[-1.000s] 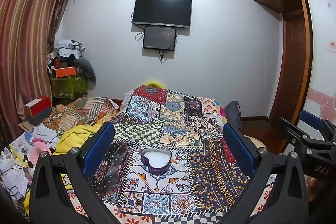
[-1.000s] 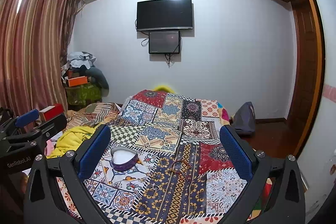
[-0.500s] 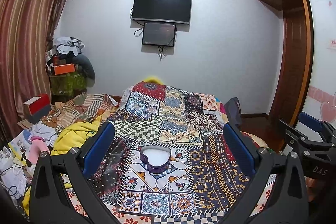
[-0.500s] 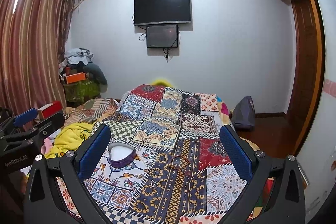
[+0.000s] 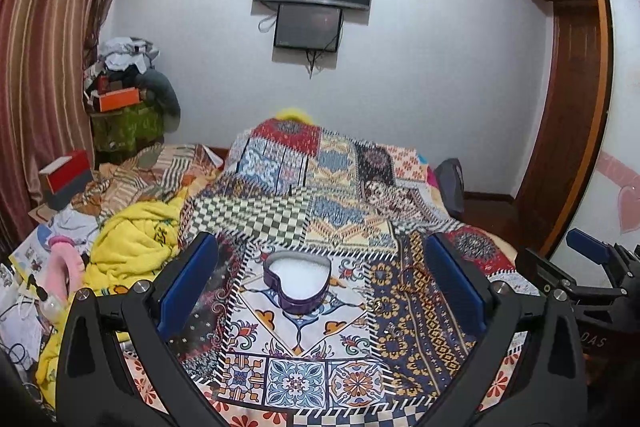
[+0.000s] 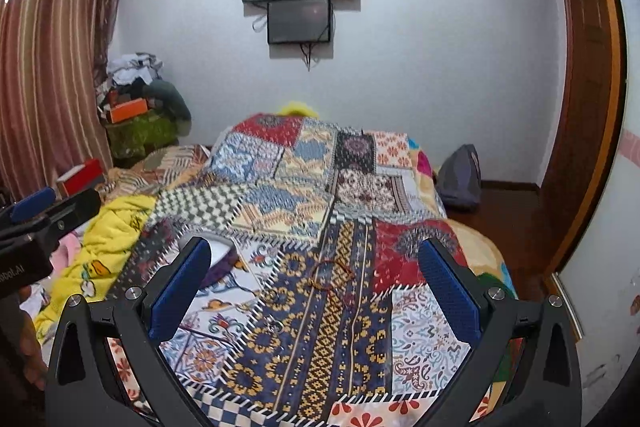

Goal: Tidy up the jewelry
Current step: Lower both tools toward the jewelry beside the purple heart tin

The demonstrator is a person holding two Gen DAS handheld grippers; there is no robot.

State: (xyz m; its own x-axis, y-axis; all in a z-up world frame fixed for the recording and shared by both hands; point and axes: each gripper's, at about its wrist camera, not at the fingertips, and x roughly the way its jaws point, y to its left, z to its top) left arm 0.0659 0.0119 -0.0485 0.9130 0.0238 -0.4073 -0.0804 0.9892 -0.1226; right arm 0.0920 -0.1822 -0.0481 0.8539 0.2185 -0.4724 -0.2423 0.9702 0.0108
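A purple heart-shaped box (image 5: 298,283) with a white inside lies lidless on the patchwork quilt (image 5: 296,339). My left gripper (image 5: 320,243) hovers over it, open and empty. To the box's right lie a thin reddish bracelet (image 5: 412,277) and small metal pieces (image 5: 392,329). In the right wrist view the bracelet (image 6: 332,269) sits between the fingers of my open, empty right gripper (image 6: 316,247). A small ring (image 6: 272,295) and another small metal piece (image 6: 276,325) lie below it. The box (image 6: 222,259) is partly hidden behind the left finger.
A yellow blanket (image 5: 132,239) and loose clutter (image 5: 44,267) are piled at the quilt's left edge. A grey bag (image 6: 460,179) rests on the floor to the right, near a wooden door (image 6: 588,107). The other gripper's blue fingertip (image 5: 588,253) shows at the right.
Both grippers have moved forward and tipped down toward the quilt. The box and jewelry now sit closer to the fingers, and the jaws have stayed open.
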